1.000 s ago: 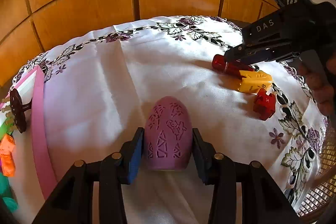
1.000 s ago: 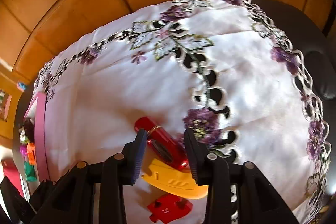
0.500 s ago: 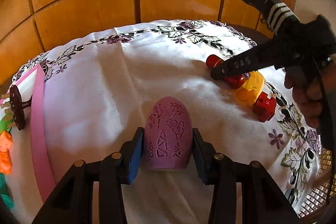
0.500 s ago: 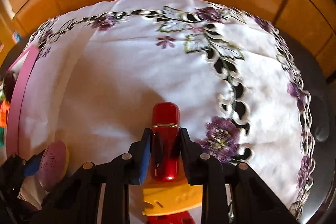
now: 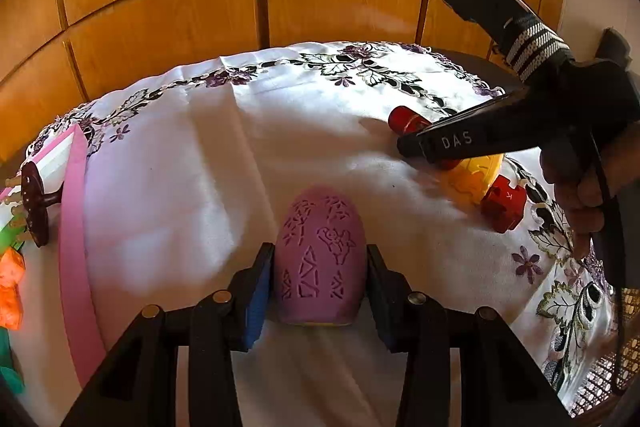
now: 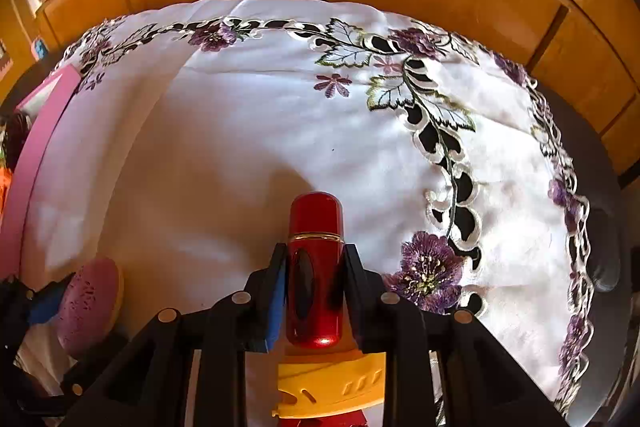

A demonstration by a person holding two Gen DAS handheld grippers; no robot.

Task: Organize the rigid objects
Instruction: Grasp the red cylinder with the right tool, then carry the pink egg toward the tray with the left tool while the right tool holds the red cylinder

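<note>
My left gripper (image 5: pixel 318 267) is shut on a purple egg-shaped brush (image 5: pixel 320 259) with cut-out patterns, low over the white embroidered tablecloth (image 5: pixel 208 179). My right gripper (image 6: pixel 315 263) is shut on a glossy red capsule-shaped bottle (image 6: pixel 316 267), held over a yellow toy piece (image 6: pixel 328 387). In the left wrist view the right gripper (image 5: pixel 416 147) covers most of the red bottle (image 5: pixel 404 121), with the yellow piece (image 5: pixel 480 171) and a red puzzle-shaped block (image 5: pixel 504 201) beside it. The purple brush (image 6: pixel 88 303) shows at the lower left of the right wrist view.
A pink-rimmed tray (image 5: pixel 74 227) lies at the table's left edge with a dark brown stemmed piece (image 5: pixel 34 203) and orange (image 5: pixel 10 287) and green toys. Wooden cabinet panels (image 5: pixel 160 7) stand behind the table. A hand (image 5: pixel 576 195) holds the right gripper.
My right gripper turned to line up with the red bottle and closed on it. My left gripper has kept still, holding the purple brush.
</note>
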